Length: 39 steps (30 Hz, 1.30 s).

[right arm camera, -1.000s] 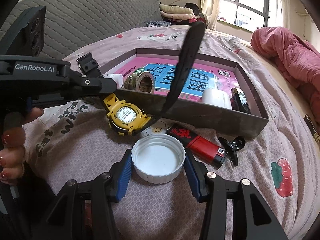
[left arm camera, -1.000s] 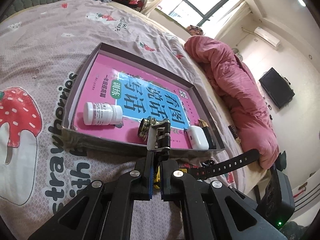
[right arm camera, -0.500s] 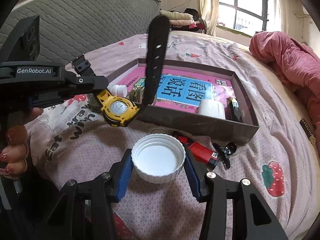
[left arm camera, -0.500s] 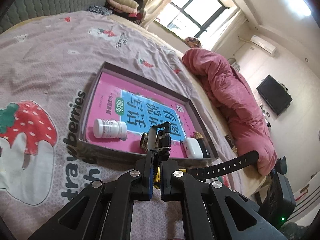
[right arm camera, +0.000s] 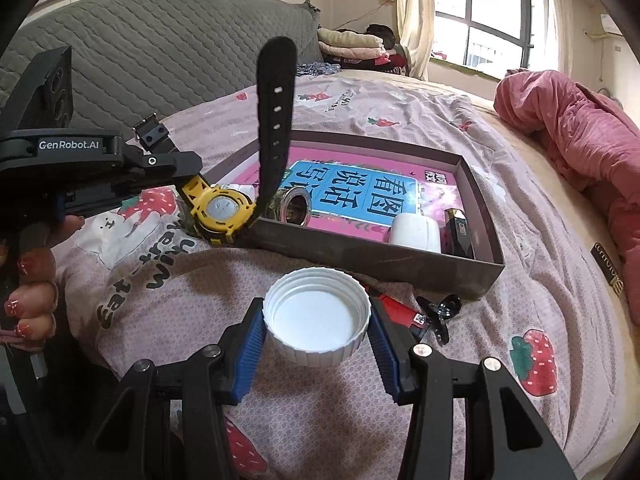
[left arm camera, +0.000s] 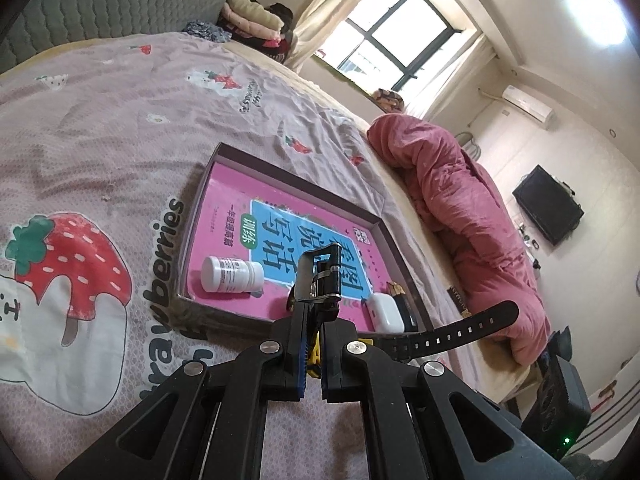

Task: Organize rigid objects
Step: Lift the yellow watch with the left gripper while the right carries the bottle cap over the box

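My left gripper (left arm camera: 314, 322) is shut on a yellow watch (right arm camera: 221, 216) by its buckle strap and holds it in the air just outside the near left corner of the shallow box (right arm camera: 384, 254); the long black strap (right arm camera: 274, 120) sticks up. My right gripper (right arm camera: 316, 322) is shut on a white cap (right arm camera: 316, 316) above the bedspread in front of the box. In the box lie a white pill bottle (left arm camera: 232, 275), a brass ring (right arm camera: 295, 210), a white earbud case (right arm camera: 416, 232) and a black lighter (right arm camera: 458, 232).
A red lighter (right arm camera: 400, 314) and a black clip (right arm camera: 440, 312) lie on the bedspread before the box. A pink quilt (right arm camera: 580, 148) is heaped at the right. A grey headboard (right arm camera: 160, 52) stands behind.
The left gripper has lifted the watch off the bedspread and raised it up beside the box. The right gripper has kept the cap and risen slightly.
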Available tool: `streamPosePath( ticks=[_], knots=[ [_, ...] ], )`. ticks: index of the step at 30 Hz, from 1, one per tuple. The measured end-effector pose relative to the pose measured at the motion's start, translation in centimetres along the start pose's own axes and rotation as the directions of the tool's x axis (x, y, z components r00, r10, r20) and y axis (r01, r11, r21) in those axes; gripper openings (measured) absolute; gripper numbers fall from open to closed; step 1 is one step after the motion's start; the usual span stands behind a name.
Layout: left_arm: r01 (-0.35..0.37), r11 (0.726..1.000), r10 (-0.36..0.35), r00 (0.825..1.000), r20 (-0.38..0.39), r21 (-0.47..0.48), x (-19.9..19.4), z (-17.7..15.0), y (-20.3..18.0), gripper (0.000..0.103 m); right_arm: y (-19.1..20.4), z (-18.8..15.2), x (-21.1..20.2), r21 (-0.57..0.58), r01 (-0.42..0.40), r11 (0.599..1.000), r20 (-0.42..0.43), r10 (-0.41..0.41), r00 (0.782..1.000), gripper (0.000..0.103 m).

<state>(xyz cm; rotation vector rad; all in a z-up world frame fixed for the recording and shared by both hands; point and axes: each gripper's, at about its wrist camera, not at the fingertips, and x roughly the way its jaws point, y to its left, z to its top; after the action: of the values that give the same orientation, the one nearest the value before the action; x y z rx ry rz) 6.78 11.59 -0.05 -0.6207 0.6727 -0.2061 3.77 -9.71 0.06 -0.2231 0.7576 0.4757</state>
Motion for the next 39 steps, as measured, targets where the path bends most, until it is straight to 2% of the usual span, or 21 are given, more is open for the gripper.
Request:
streamPosePath(
  ticks=[18,39],
  knots=[
    [-0.011,1.000,0.011,0.999,0.044,0.000,-0.2,1.1,0.0,0.004,-1.6,1.3,-0.8,0.034,0.052,0.998,0.051,-0.054,0.997,0.050],
    [-0.045,0.999,0.045,0.997,0.060,-0.002,1.6,3.1,1.1,0.004,-5.8,4.6,-1.7,0.157,0.122,0.980,0.104,-0.139,0.985,0.050]
  ],
)
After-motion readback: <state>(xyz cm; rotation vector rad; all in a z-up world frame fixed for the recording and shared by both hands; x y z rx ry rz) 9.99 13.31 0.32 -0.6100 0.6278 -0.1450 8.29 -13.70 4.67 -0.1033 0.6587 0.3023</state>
